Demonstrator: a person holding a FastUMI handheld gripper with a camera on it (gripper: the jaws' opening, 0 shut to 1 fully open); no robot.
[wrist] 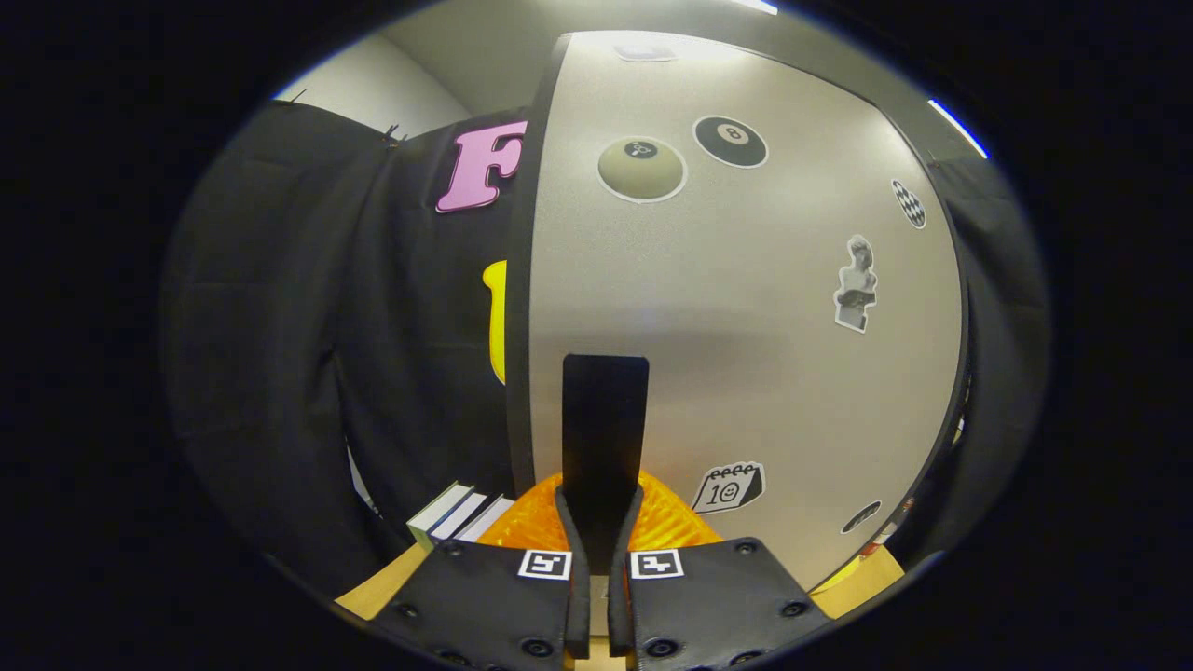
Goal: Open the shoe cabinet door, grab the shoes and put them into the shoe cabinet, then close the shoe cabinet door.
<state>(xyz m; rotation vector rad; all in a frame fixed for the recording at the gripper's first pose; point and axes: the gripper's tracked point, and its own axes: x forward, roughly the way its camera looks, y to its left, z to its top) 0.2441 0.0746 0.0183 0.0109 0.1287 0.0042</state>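
Observation:
The shoe cabinet door (746, 326) is a wide silver panel with several stickers and a black edge, standing close in front of me. A flat black handle (604, 419) sticks out from its lower part. My gripper (601, 503) is shut on the lower end of this handle, with one finger pressing on each side. An orange ribbed thing (676, 522), perhaps a shoe, lies just beyond the fingers, under the handle; most of it is hidden by them.
A few books (457, 514) lie to the left of the fingers on a light wooden surface (377, 592). Black booth cloth (308, 326) hangs to the left of the door and continues past its right edge.

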